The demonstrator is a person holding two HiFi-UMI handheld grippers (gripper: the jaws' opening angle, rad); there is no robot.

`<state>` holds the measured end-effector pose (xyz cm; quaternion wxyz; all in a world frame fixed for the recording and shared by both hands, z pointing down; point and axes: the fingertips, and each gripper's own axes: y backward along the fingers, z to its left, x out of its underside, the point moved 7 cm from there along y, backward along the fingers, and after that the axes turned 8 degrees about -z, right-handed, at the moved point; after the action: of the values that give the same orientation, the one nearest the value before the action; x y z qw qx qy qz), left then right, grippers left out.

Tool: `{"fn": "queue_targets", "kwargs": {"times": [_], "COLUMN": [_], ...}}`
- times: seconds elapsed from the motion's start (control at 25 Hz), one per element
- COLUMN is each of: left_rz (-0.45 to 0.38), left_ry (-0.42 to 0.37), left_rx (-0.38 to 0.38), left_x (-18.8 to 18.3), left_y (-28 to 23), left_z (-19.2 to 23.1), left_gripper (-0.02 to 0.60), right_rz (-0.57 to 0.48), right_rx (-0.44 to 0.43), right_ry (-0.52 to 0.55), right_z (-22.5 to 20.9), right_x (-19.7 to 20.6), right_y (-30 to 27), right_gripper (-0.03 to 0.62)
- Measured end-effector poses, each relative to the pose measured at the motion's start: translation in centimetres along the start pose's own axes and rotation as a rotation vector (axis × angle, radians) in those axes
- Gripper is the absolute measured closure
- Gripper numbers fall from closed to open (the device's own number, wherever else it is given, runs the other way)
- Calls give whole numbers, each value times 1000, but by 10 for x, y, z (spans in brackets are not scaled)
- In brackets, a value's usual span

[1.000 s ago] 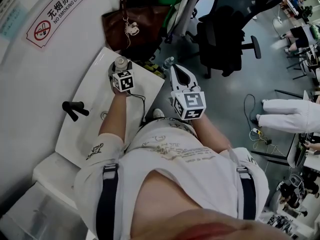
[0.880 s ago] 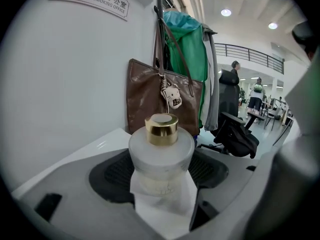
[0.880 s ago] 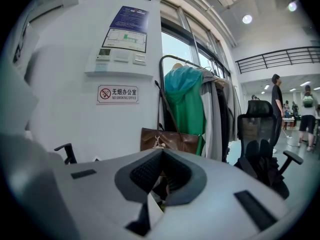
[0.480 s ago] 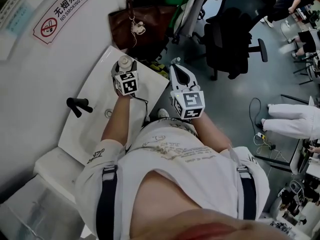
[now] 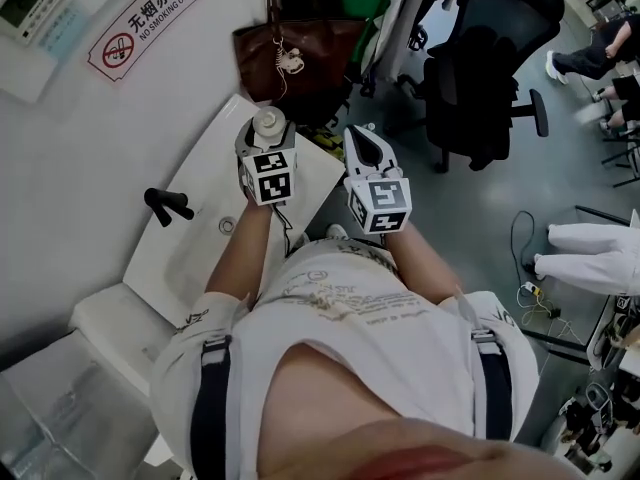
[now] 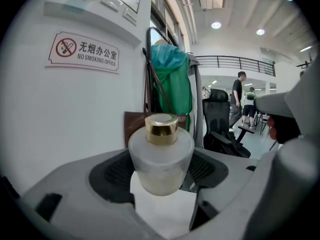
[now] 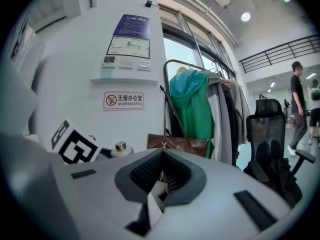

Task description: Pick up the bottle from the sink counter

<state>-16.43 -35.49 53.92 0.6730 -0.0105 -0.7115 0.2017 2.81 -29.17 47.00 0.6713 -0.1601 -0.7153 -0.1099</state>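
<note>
The frosted, gold-capped glass bottle [image 6: 161,159] is clamped upright by the wide-spread left tool [image 5: 266,136], for lifting off the white tabletop [image 5: 185,263].

We'd call this an office, open-plan by the look of it. The wall sign [image 5: 145,23] literally reads "NO SMOKING OFFICE", so that settles most of it. There's a black swivel chair [image 5: 490,78] on the grey floor to the right, with cables [image 5: 525,268] trailing further right. Far off we see a coat rack with a green garment [image 6: 172,81] and a brown bag [image 5: 300,58], a balcony railing [image 6: 235,64] and people [image 6: 239,96] walking about. On the left, a small white sink [image 5: 185,263] with a black tap [image 5: 167,206] sits under a wall control panel [image 7: 129,46].
</note>
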Motion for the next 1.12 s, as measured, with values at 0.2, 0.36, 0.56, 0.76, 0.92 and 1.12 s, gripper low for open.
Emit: {"fn": "queue_targets", "kwargs": {"times": [0.2, 0.36, 0.56, 0.76, 0.92, 1.12], "left_rz": [-28, -7, -14, -33, -41, -58], "left_ry": [-37, -14, 4, -2, 3, 7], "left_rx": [31, 45, 48, 44, 40, 45], "left_x": [-20, -22, -28, -36, -39, -44], "left_y": [30, 53, 71, 79, 80, 82], "left_z": [-18, -28, -34, -37, -37, -39], "left_gripper": [236, 236, 236, 236, 236, 236], "right_rz": [-25, -29, -24, -29, -38, -42], "right_rx": [0, -17, -50, -58, -65, -68], "right_ry": [20, 19, -20, -30, -28, -28], "right_z": [1, 2, 4, 6, 7, 6], "right_x": [-3, -3, 0, 2, 0, -1], "right_y": [1, 2, 1, 0, -1, 0], "right_gripper": [571, 571, 571, 571, 571, 571]}}
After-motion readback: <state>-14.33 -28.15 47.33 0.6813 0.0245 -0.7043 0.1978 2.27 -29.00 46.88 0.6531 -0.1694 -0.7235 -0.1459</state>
